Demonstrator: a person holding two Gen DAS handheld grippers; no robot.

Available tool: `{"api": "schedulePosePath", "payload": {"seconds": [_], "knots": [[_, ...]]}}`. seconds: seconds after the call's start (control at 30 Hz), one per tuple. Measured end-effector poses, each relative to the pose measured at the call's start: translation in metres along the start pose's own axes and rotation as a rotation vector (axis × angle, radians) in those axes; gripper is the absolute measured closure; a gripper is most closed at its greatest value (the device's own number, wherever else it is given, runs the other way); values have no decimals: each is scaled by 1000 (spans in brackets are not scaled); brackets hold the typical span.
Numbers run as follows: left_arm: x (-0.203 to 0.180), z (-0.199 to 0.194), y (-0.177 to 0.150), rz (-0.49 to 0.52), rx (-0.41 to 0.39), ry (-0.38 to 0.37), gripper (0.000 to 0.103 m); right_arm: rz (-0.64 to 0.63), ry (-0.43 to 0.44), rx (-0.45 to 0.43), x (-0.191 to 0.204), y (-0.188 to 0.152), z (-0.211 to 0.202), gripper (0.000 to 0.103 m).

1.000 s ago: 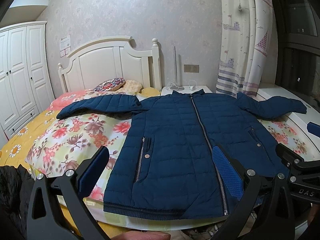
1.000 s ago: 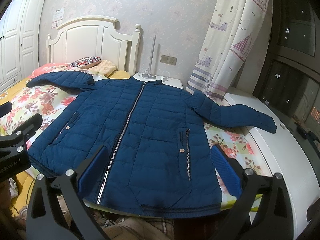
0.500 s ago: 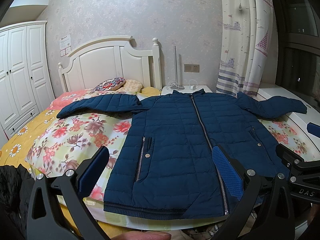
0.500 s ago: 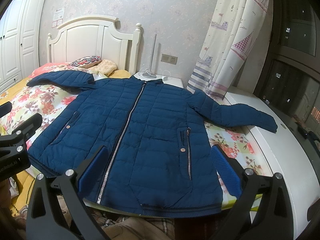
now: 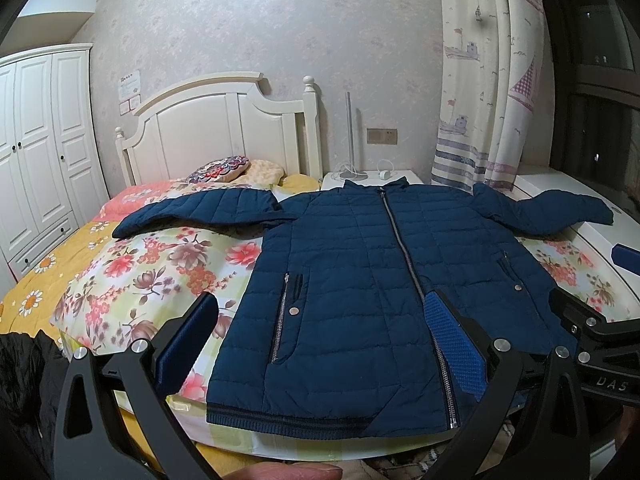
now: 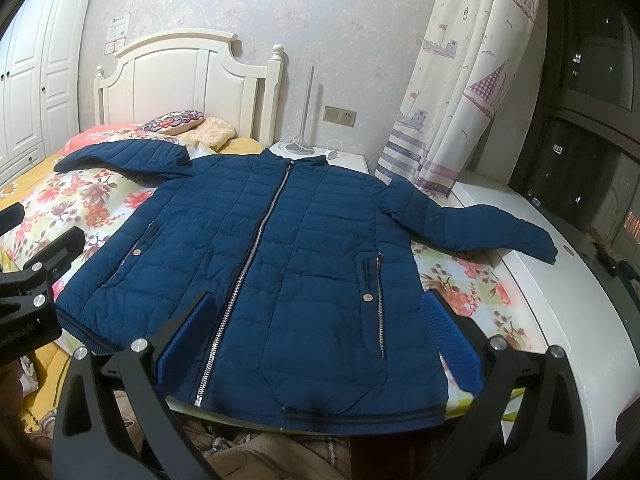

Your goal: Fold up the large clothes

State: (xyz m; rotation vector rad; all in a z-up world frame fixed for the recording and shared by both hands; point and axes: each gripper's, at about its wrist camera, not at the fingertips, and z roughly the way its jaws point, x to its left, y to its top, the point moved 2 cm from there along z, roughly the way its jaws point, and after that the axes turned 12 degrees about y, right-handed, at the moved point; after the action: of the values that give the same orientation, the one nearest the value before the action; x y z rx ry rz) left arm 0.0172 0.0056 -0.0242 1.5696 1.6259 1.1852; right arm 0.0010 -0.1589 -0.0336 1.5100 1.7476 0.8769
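Lying flat and zipped on the floral bedspread (image 5: 132, 280), the navy quilted jacket (image 5: 352, 280) has its hem toward 6 o'clock, collar at 12 and sleeves out to 9 and 3. Above the hem, the left gripper (image 5: 320, 340) and right gripper (image 6: 316, 336) hover, jaws spread wide, holding nothing.

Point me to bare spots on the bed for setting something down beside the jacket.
Freest patch: the floral quilt on the wardrobe side, bordered by the jacket body and its outstretched sleeve. A narrower strip of quilt lies on the window side below the other sleeve, against the white ledge. The headboard end is crowded with pillows.
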Motion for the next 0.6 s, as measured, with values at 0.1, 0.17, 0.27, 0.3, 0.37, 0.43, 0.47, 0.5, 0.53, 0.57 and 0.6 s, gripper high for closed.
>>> {"api": "schedulePosePath", "payload": {"seconds": [0.1, 0.17, 0.27, 0.3, 0.37, 0.43, 0.47, 0.5, 0.53, 0.57, 0.6], "knots": [[-2, 2, -2, 4, 7, -2, 4, -2, 0, 6, 1, -1, 2, 2], [-3, 5, -3, 7, 18, -2, 4, 2, 2, 16, 1, -2, 6, 2], [-6, 15, -5, 18, 45, -4, 4, 12, 9, 39, -4, -4, 14, 2], [-7, 19, -7, 22, 58, -4, 4, 20, 9, 51, -5, -6, 19, 2], [-12, 30, -11, 33, 92, -7, 4, 42, 21, 79, -10, -10, 29, 2], [-17, 42, -13, 45, 124, -12, 4, 63, 33, 111, -18, -14, 43, 2], [-20, 51, -15, 55, 146, -13, 4, 71, 38, 128, -21, -16, 50, 2], [-25, 60, -16, 66, 169, -20, 4, 81, 45, 146, -25, -19, 59, 2], [-31, 71, -15, 82, 195, -36, 4, 89, 52, 156, -30, -20, 66, 2], [-36, 81, -14, 95, 215, -47, 4, 102, 60, 169, -39, -21, 76, 2], [-44, 98, -11, 113, 248, -59, 4, 133, 73, 194, -50, -22, 87, 2]]}}
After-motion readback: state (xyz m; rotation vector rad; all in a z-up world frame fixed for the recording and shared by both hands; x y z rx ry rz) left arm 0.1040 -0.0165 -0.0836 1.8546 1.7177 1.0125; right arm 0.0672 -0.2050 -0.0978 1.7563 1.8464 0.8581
